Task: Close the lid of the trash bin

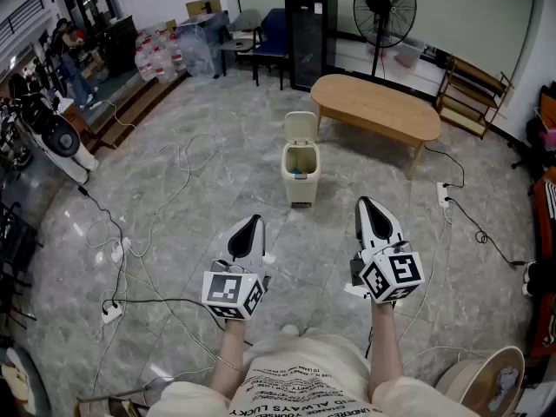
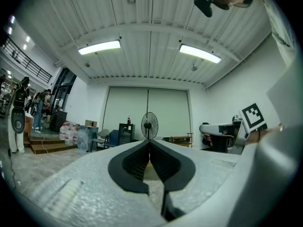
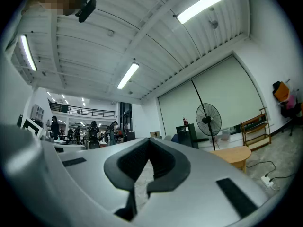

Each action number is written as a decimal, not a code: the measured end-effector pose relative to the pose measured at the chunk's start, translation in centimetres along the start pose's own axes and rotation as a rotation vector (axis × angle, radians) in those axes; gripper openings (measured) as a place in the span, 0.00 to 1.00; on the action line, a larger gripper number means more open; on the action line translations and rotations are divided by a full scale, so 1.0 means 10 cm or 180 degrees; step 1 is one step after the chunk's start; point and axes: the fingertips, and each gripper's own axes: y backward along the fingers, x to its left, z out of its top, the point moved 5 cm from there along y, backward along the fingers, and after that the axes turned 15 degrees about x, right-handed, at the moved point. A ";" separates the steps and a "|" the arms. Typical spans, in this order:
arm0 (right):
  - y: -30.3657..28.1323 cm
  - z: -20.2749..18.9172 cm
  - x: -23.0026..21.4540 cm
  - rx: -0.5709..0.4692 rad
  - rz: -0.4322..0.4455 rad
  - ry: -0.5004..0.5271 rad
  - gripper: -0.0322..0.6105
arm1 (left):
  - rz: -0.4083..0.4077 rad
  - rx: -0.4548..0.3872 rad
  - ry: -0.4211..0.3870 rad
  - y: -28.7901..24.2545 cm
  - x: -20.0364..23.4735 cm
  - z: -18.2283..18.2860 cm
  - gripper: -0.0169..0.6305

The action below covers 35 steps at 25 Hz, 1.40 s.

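A small cream trash bin (image 1: 301,171) stands on the marble floor ahead of me, its lid (image 1: 301,127) swung up and back, some rubbish visible inside. My left gripper (image 1: 254,221) is held level, short of the bin and to its left, jaws shut with nothing between them; its tips (image 2: 149,141) meet in the left gripper view. My right gripper (image 1: 365,202) is short of the bin to its right, also shut and empty, tips (image 3: 148,140) together in the right gripper view. The bin does not show in either gripper view.
A long oval wooden table (image 1: 376,107) stands just behind the bin. A pedestal fan (image 1: 384,9) and a black cabinet (image 1: 310,40) are further back, a wooden rack (image 1: 473,95) at right. Cables and power strips (image 1: 111,312) trail across the floor on both sides.
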 end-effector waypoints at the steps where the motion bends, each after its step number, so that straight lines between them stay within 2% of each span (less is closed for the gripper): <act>1: 0.01 0.00 0.00 0.0003 0.0005 0.0001 0.05 | -0.0001 -0.0002 0.0001 0.01 -0.01 0.01 0.06; 10: 0.12 -0.05 -0.08 -0.0047 0.0086 -0.0132 0.06 | 0.0024 -0.0007 0.0014 0.04 -0.14 -0.01 0.06; 20: 0.23 -0.10 -0.26 -0.0051 0.0097 -0.0064 0.06 | 0.0032 -0.0013 0.0059 0.01 -0.33 -0.05 0.06; 26: 0.22 -0.11 -0.37 -0.0024 0.0036 -0.0111 0.25 | 0.0029 0.0043 0.0059 -0.03 -0.44 -0.08 0.06; 30: 0.10 -0.16 -0.37 0.0015 0.0124 -0.0184 0.42 | 0.0034 0.0074 0.0098 -0.10 -0.41 -0.12 0.06; 35: -0.17 -0.21 -0.47 0.0067 0.0132 -0.0221 0.49 | 0.0024 0.0120 0.0168 -0.34 -0.27 -0.15 0.06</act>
